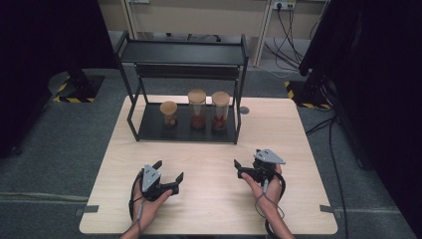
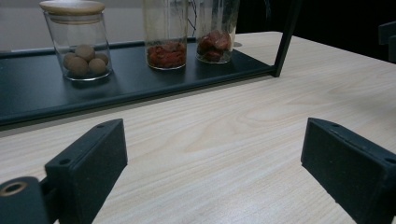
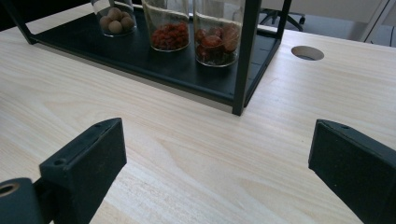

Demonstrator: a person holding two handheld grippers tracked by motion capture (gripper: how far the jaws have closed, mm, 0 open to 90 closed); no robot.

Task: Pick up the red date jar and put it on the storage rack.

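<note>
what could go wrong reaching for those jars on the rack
1. The three jars stand close together on the bottom shelf, so wide-open jaws closing on one may knock its neighbour.
2. The rack has a top shelf above the lids and posts at the corners; a gripper could hit either going in.
3. The taller jars may tip if gripped high.

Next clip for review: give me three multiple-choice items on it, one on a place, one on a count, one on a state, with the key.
1. Where do the jars stand?
A. on the black rack's bottom shelf
B. on its top shelf
C. on the bare table

2. How many jars are there?
A. two
B. three
C. four

3. How do the left gripper's jaws stand?
A. shut on a jar
B. shut on nothing
C. open with nothing between them

Key: 1 A, all stand on the low black shelf; 2 B, three cork-lidded jars stand in a row; 3 C, only bare wood lies between the spread jaws.
</note>
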